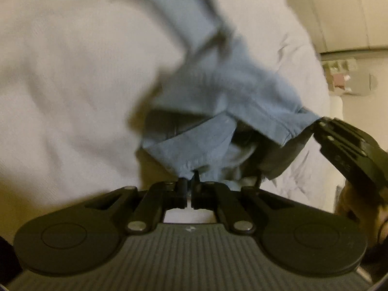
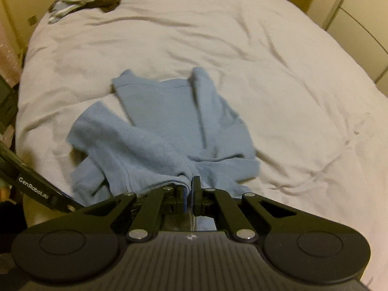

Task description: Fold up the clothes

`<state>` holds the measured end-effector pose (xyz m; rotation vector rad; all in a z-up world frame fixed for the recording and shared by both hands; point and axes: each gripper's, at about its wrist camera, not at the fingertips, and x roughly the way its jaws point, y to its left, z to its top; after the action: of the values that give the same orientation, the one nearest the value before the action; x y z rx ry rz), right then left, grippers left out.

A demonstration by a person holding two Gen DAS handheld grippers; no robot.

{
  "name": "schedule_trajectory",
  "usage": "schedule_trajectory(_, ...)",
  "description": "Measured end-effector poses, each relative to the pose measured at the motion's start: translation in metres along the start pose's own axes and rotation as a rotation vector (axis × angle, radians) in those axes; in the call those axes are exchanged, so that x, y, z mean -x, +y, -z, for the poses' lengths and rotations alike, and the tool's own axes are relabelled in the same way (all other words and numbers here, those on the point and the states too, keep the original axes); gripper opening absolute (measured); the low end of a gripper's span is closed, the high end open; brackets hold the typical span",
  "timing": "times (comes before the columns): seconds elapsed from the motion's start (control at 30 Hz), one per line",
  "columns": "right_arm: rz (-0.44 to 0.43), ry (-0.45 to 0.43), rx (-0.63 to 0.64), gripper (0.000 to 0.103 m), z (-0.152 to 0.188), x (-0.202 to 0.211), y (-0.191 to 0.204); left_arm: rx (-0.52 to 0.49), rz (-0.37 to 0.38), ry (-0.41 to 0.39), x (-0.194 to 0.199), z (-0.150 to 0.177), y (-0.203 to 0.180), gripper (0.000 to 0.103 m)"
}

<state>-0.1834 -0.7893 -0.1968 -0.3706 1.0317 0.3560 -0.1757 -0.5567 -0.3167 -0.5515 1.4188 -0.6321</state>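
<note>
Shirt [image 2: 169, 126], a soft, light blue knit that drapes and bunches freely, lies partly folded on the bed [image 2: 291, 84]; take hold at hems or seamed edges, where doubled fabric resists slipping. Left gripper [image 1: 190, 181] has its fingers closed on a gathered edge, as far as the blur allows. Right gripper [image 2: 190, 189] is closed on the near hem.
</note>
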Motion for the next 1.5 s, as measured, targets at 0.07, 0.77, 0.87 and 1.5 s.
schedule_trajectory(0.07,0.030,-0.022,-0.029,0.000,-0.003,0.009,-0.007,-0.140,-0.031,-0.070,0.037,-0.022,-0.012,0.000)
schedule_trajectory(0.77,0.567,-0.561,-0.435,0.000,-0.091,0.325,0.120,-1.201,0.015,-0.696,0.398,-0.115,-0.185,0.000)
schedule_trajectory(0.87,0.652,-0.618,-0.398,0.000,-0.106,0.373,0.144,-1.242,0.068,-0.771,0.432,-0.114,-0.212,0.000)
schedule_trajectory(1.5,0.455,-0.321,-0.398,0.000,-0.147,0.181,-0.113,-1.171,-0.190,-0.517,0.137,-0.292,-0.285,0.001)
